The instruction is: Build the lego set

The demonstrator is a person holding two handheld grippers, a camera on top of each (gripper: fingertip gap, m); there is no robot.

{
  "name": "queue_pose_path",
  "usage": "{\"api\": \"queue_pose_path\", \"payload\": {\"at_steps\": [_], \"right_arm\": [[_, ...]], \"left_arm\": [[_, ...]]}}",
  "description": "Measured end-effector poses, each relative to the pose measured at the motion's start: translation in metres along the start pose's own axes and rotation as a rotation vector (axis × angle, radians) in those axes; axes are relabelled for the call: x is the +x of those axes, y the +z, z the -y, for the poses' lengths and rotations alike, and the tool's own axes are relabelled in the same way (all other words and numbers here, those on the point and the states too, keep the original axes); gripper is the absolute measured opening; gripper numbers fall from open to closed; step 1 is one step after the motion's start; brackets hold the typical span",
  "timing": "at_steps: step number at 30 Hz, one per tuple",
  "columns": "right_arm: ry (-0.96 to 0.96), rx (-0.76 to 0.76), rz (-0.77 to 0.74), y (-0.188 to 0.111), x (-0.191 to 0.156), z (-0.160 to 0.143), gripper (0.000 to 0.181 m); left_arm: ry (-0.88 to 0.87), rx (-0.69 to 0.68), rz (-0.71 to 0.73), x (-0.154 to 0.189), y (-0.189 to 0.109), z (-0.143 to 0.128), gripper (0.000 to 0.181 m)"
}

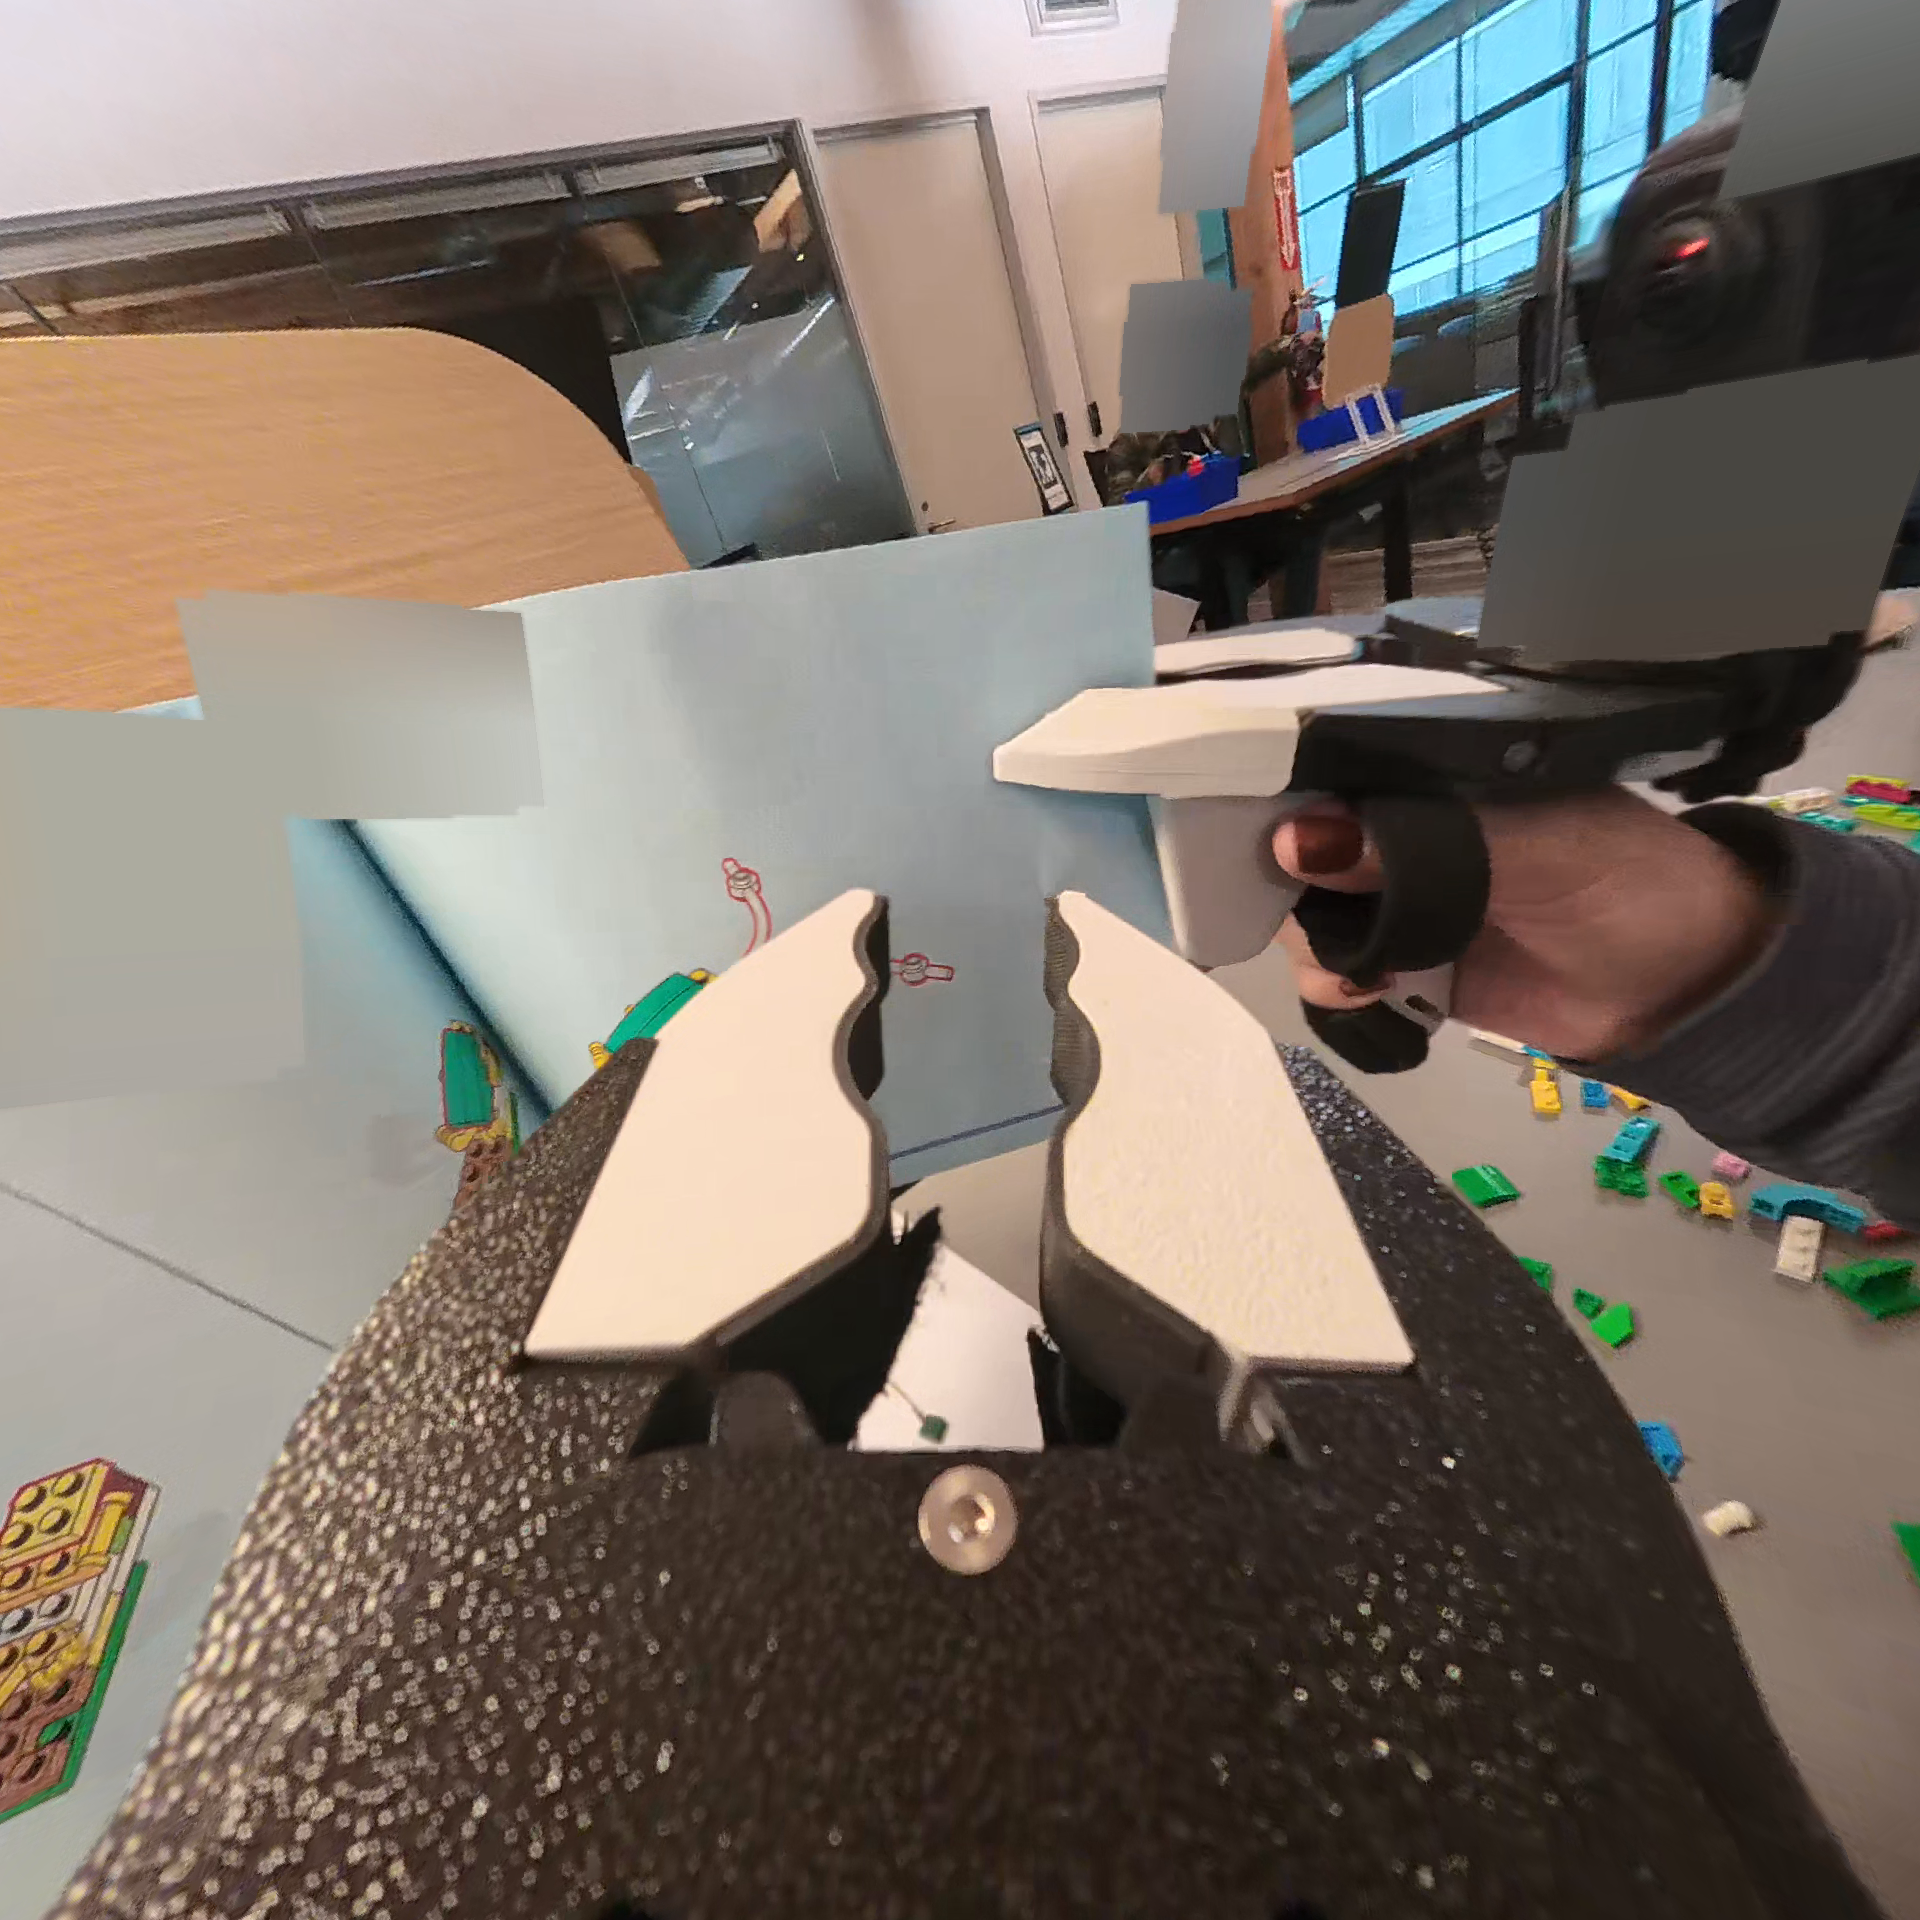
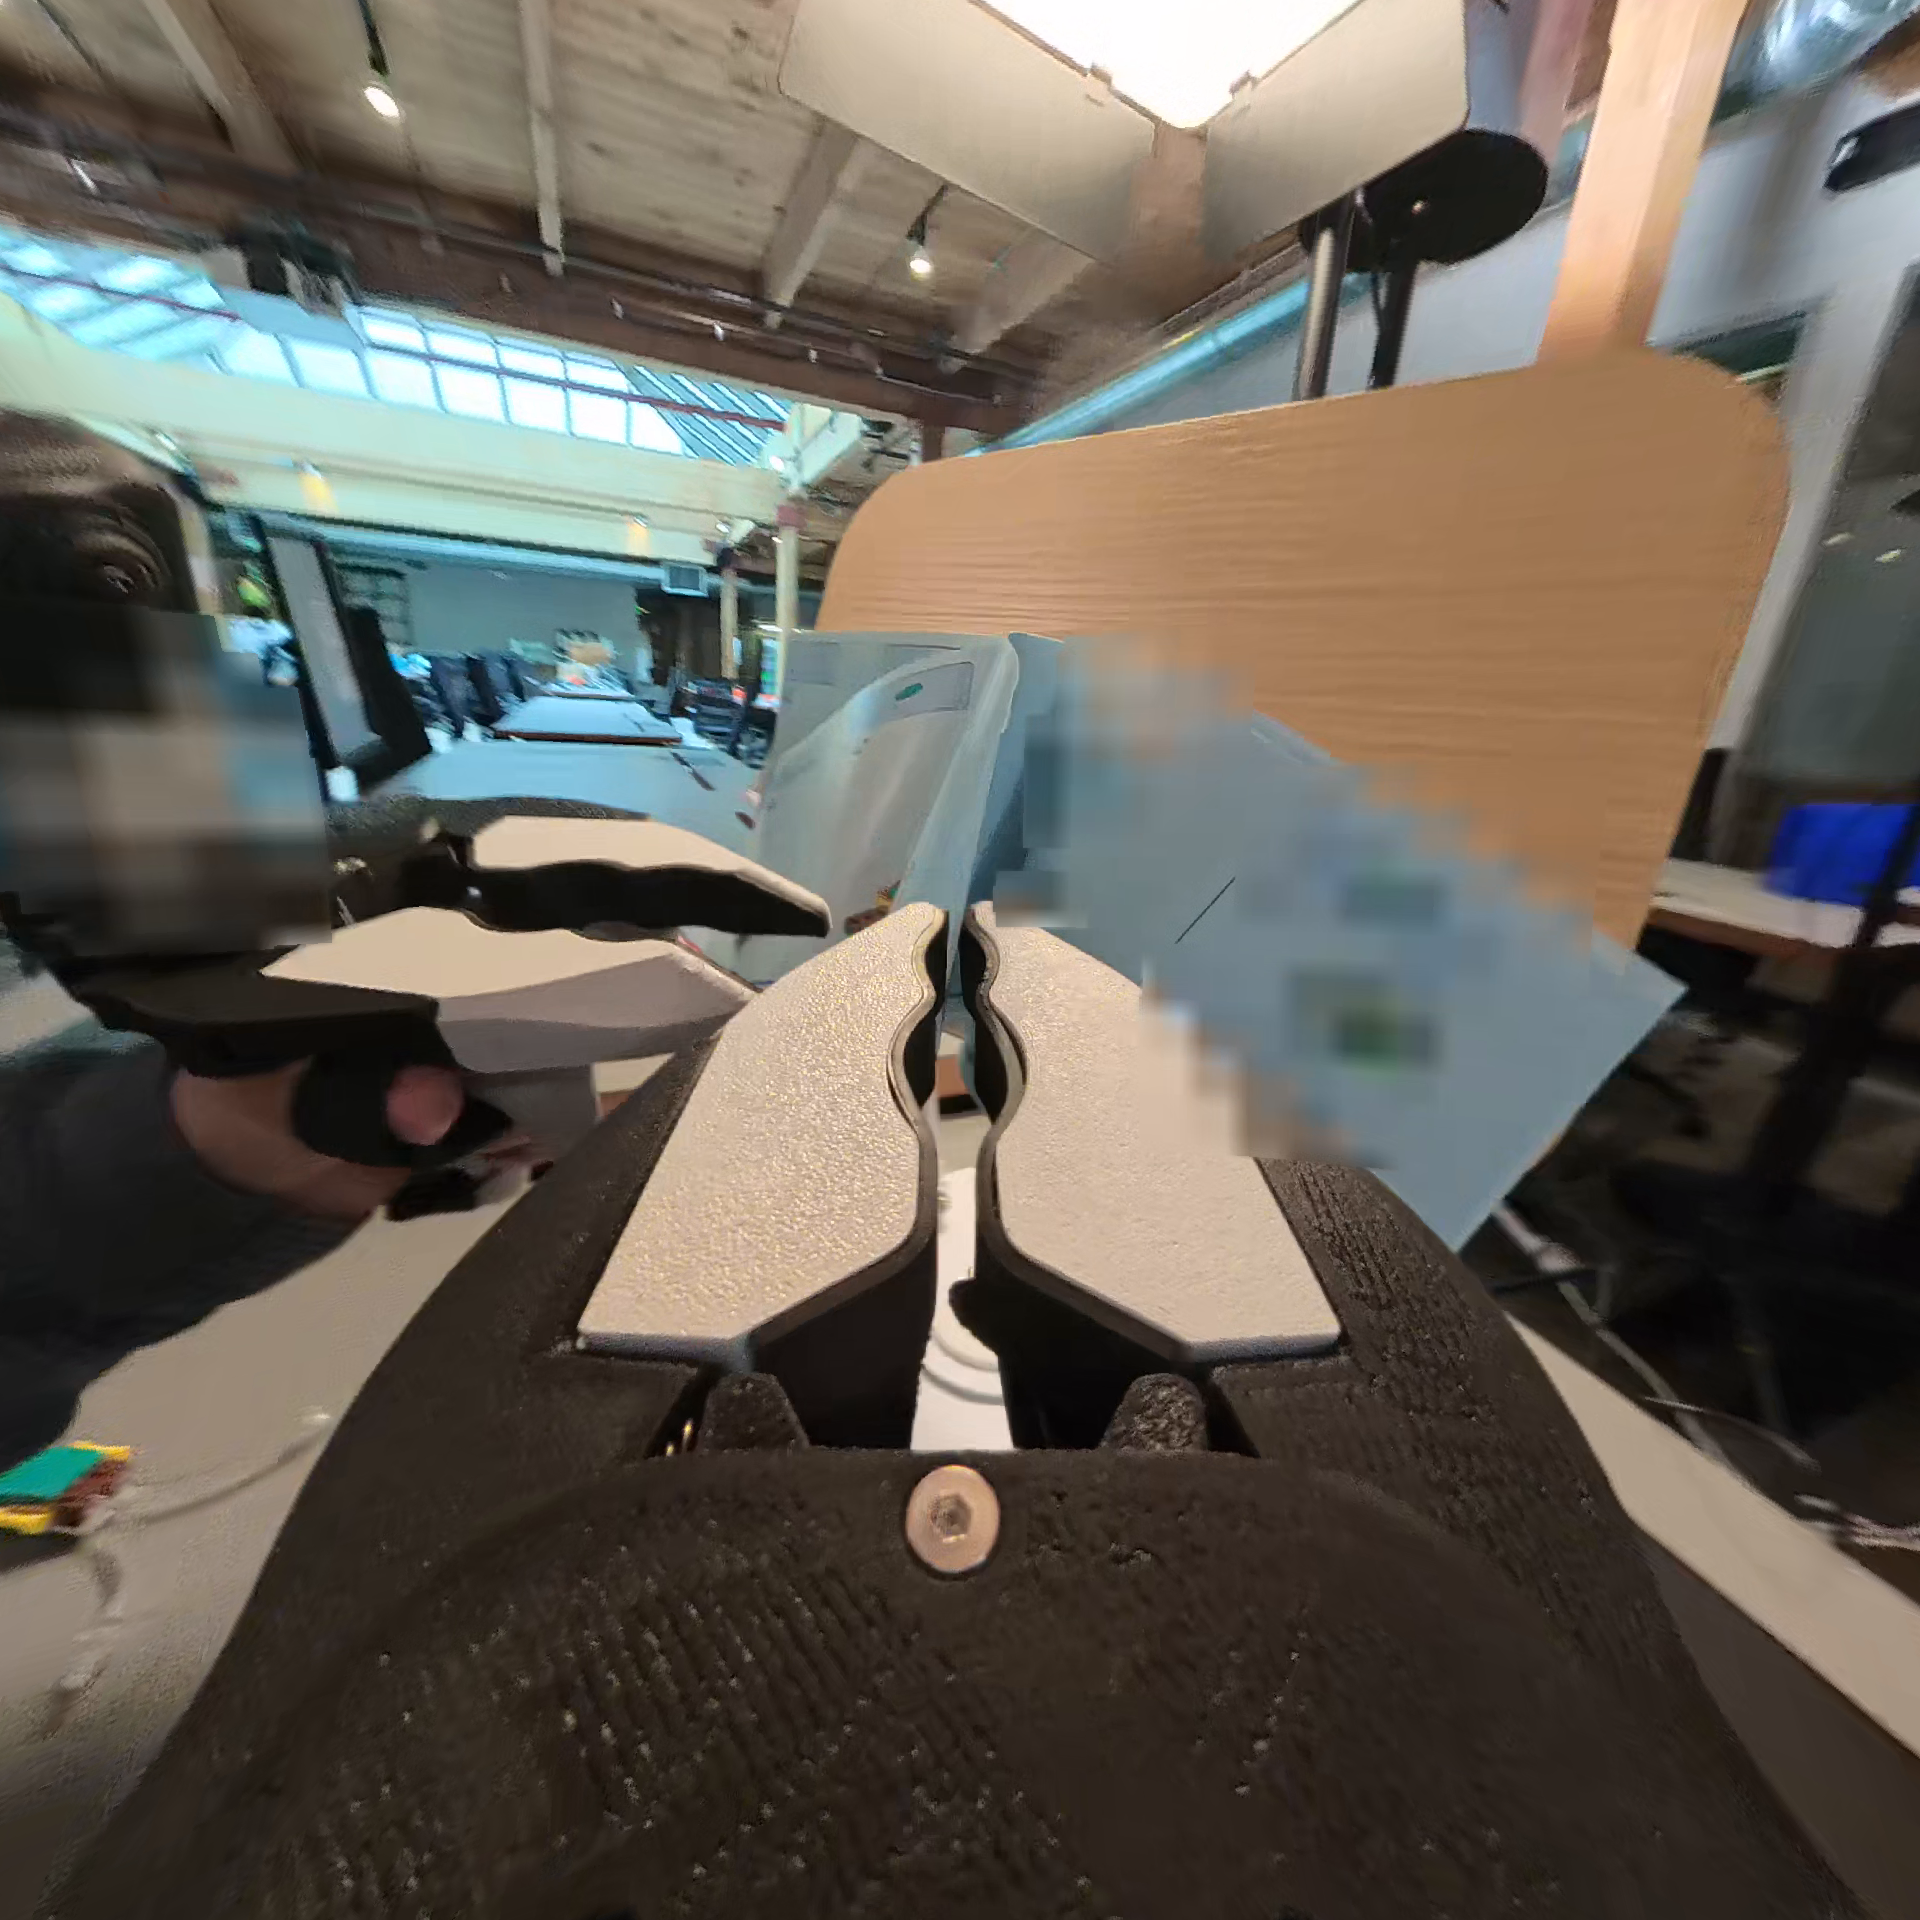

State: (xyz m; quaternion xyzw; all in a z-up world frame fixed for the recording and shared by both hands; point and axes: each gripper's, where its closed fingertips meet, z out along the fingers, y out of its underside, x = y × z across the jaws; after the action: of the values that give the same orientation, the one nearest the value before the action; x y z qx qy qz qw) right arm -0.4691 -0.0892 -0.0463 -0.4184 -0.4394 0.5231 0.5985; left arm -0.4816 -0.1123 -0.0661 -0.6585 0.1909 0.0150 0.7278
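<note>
Lego pieces [image 1: 1704, 1195] beside booklet [image 1: 831, 748]

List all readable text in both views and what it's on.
No text is readable in either view.
Instruction booklet: the visible pages show only drawings, and the rest is masked or blurred.
Red sign on the far pillar: too small to read.
Framed poster on the far wall: too small to read.
</note>
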Motion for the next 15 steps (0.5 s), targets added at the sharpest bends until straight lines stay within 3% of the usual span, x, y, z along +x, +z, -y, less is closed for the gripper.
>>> {"api": "queue_pose_path", "payload": {"at_steps": [4,8,12,15], "right_arm": [[-0.06,-0.034,-0.027,0.003,-0.002,-0.005,0.0],[-0.051,-0.043,-0.065,0.002,0.006,-0.007,0.0],[-0.055,-0.046,-0.11,-0.001,0.016,-0.007,0.0],[-0.061,-0.054,-0.16,-0.001,0.024,-0.009,0.0]], "left_arm": [[0.013,-0.001,0.095,-0.017,-0.005,-0.002,0.027],[0.004,0.001,0.311,-0.06,-0.021,-0.011,0.0],[-0.038,-0.164,0.331,-0.089,-0.01,-0.046,0.0],[-0.038,-0.186,0.378,-0.112,-0.006,-0.047,0.0]]}}
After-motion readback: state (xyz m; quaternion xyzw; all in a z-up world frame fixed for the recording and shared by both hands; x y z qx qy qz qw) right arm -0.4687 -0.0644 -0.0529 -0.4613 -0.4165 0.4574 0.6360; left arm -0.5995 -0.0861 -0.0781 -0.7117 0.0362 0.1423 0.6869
